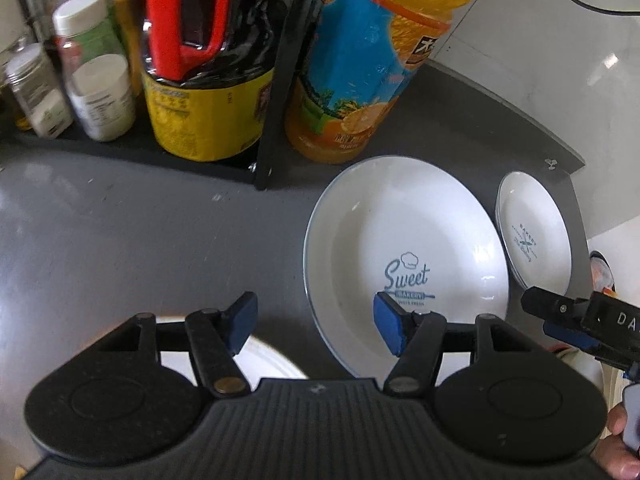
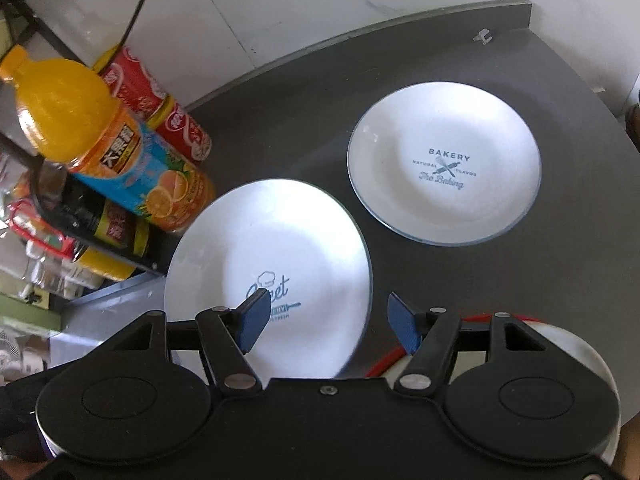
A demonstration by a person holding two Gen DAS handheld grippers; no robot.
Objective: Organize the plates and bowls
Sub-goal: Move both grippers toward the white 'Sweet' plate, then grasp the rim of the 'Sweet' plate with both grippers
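The round white ceramic plate with the blue "Sweet Bakery" print [image 2: 276, 264] and the round white ceramic plate printed "Bakery, The Baking" in blue [image 2: 444, 164] both have thin blue rims and lie on the dark grey countertop [image 2: 560, 280]. To the left, the orange plastic juice bottle [image 2: 108, 148] wears a blue label with orange slices, and the far red can [image 2: 160, 108] carries white lettering.

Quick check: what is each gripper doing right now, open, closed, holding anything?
Left gripper: open, holding nothing, fingers above the counter and the Sweet Bakery plate.
Right gripper: open, holding nothing, over the same plate's near edge.
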